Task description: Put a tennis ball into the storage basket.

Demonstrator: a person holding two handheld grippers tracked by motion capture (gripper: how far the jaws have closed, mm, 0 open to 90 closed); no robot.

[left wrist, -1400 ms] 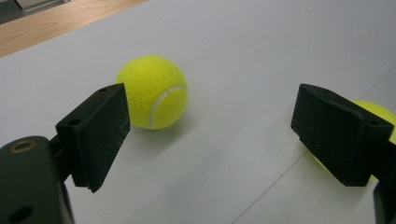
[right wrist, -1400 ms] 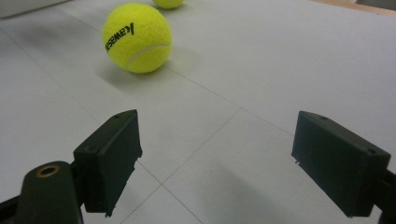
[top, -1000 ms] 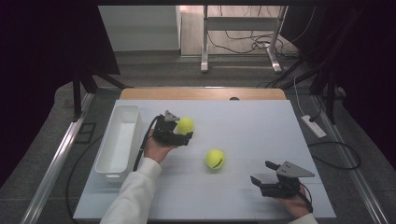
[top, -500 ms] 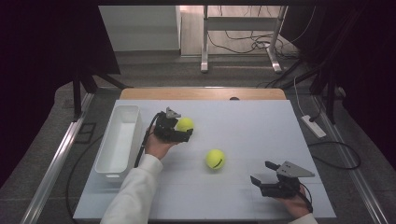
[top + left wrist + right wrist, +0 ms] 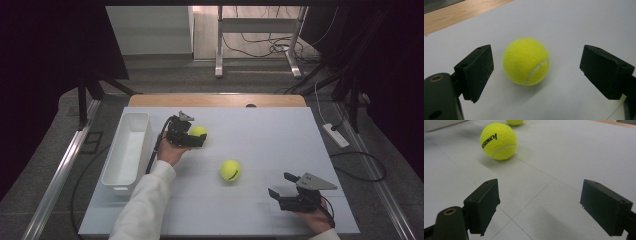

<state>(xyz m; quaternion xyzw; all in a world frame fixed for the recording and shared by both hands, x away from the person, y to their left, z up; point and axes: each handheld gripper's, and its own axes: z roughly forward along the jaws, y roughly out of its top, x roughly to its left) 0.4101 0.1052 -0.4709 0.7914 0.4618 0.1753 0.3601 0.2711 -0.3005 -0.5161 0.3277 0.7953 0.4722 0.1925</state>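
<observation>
- Nearest you, your right gripper (image 5: 286, 188) sat low at the near right of the white table (image 5: 280, 135), its jaws spread wide with nothing between them; in the right gripper view (image 5: 539, 207) only bare table surface and its seam lines lay between the two black pads.
- A little farther in, near the middle of the table, the printed tennis ball (image 5: 230, 170) rested on the surface, well apart from your right gripper and untouched. In the right gripper view that ball (image 5: 498, 141) lay ahead and to the left of the jaws, its black lettering facing the camera.
- Farther still, toward the left, your left gripper (image 5: 196, 137) reached to the far tennis ball (image 5: 198, 132). Its jaws stood apart on either side of that ball, and in the left gripper view (image 5: 536, 67) the ball (image 5: 526, 61) sat on the table between the pads, closer to the left pad, with a clear gap on each side.
- Just left of your left hand, the white bin (image 5: 116, 170) stood along the table's left edge.
- At the far end, a strip of bare wood (image 5: 215, 100) showed beyond the white surface.
</observation>
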